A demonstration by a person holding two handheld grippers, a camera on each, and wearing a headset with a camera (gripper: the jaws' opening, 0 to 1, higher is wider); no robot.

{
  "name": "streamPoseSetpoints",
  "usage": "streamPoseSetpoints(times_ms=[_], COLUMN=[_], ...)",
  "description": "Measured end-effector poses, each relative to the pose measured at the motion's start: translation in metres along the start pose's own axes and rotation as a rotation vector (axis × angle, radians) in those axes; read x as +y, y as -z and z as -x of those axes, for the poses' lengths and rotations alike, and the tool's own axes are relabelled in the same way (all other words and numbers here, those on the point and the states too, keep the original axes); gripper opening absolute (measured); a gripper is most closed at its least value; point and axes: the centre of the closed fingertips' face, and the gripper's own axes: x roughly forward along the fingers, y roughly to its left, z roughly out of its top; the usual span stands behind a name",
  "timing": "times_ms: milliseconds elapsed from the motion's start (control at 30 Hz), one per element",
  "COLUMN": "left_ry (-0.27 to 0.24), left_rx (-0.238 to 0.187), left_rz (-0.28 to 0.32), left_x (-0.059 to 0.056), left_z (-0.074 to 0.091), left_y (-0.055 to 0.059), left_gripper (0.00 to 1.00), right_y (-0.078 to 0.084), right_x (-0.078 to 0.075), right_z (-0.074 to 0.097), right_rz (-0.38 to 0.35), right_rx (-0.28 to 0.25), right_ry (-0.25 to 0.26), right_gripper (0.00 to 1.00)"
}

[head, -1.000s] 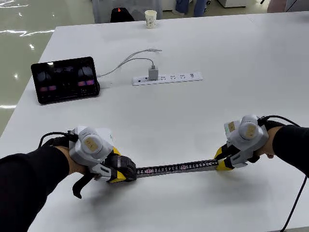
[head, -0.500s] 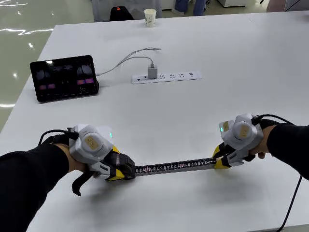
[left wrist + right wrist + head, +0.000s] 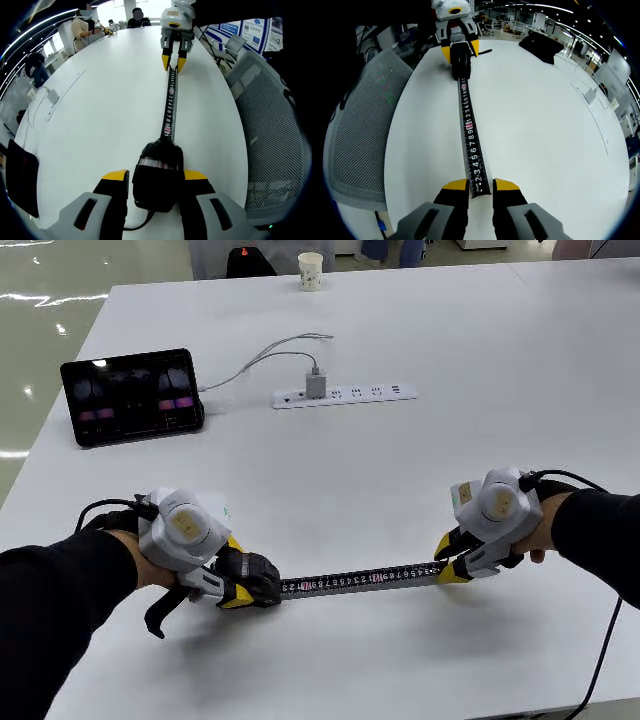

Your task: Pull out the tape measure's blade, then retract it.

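My left gripper (image 3: 238, 590) clamped the black tape measure case (image 3: 159, 170) low over the white table (image 3: 400, 470). My right gripper (image 3: 481, 186) pinched the tip of the thin, springy black blade (image 3: 360, 580), liable, I judged, to slip.

1. Bright, even light comes from overhead, and the white table (image 3: 450, 330) is evenly lit.
2. Streaks of reflected light lie on the glossy floor (image 3: 30, 300).
3. Soft, faint shadows sit under the left gripper (image 3: 240, 580) and the right gripper (image 3: 447, 560).
4. Both gripper views bulge, so the table edges curve and far parts shrink.
5. The blade (image 3: 470, 145) digits read sharp near the lens and blur farther off.
6. A pale glint crosses the tape measure (image 3: 159, 170) case.
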Motion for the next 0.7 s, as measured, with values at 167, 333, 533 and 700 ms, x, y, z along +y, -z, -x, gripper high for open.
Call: streamPoseSetpoints(times_ms=[167, 333, 533, 700], left_ry=[-0.012, -0.025, -0.056, -0.087], left_rx=[-0.01, -0.024, -0.078, -0.128], left_rz=[0.032, 0.068, 0.16, 0.257], left_x=[0.003, 0.004, 0.005, 0.005], left_z=[0.006, 0.012, 0.023, 0.034], left_y=[0.0, 0.002, 0.002, 0.006], left_gripper=[0.38, 0.41, 0.44, 0.49], right_y=[-0.003, -0.002, 0.0, 0.007], right_x=[0.0, -0.002, -0.006, -0.007], right_z=[0.003, 0.009, 0.023, 0.035], right_rz=[0.011, -0.016, -0.125, -0.218], right_rx=[-0.006, -0.021, -0.072, -0.126], right_ry=[0.011, 0.042, 0.12, 0.182], right_gripper=[0.17, 0.19, 0.27, 0.32])
